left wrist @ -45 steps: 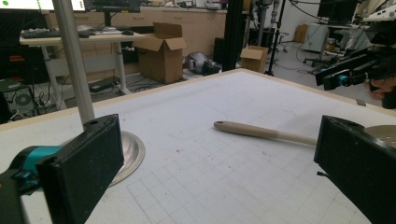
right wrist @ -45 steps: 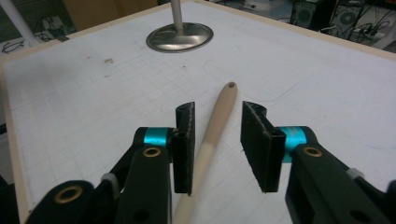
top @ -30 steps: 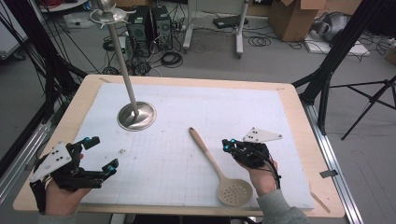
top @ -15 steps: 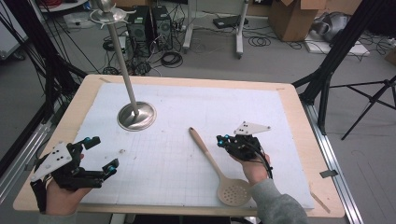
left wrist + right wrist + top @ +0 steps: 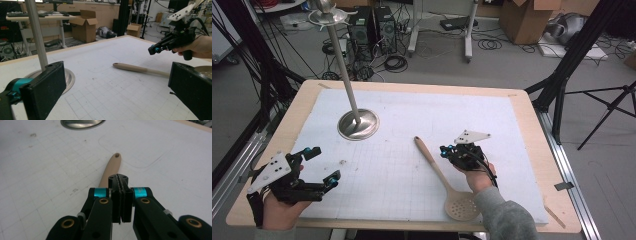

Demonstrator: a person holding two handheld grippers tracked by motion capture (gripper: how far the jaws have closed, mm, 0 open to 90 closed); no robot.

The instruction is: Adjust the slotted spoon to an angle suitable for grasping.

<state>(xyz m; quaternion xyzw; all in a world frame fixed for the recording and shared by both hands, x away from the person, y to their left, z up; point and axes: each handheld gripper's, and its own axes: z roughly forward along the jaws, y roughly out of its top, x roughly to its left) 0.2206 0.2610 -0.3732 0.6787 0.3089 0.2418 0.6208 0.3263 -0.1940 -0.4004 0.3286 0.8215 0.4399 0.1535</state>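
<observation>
A wooden slotted spoon lies on the white mat, handle pointing toward the far left and bowl near the front edge. My right gripper hovers just right of the handle, raised off the mat, jaws pressed together with nothing between them. In the right gripper view the shut gripper sits above the spoon handle. My left gripper rests at the front left, jaws wide apart and empty. In the left gripper view, the spoon and the right gripper lie beyond the open left gripper.
A metal stand with a round base and a tall pole rises at the mat's back left; its base also edges the right gripper view. The wooden table rim frames the mat. Cables, boxes and tripod legs surround the table.
My right gripper has moved left and slightly down toward the spoon handle, still shut. The left gripper and the spoon have stayed put.
</observation>
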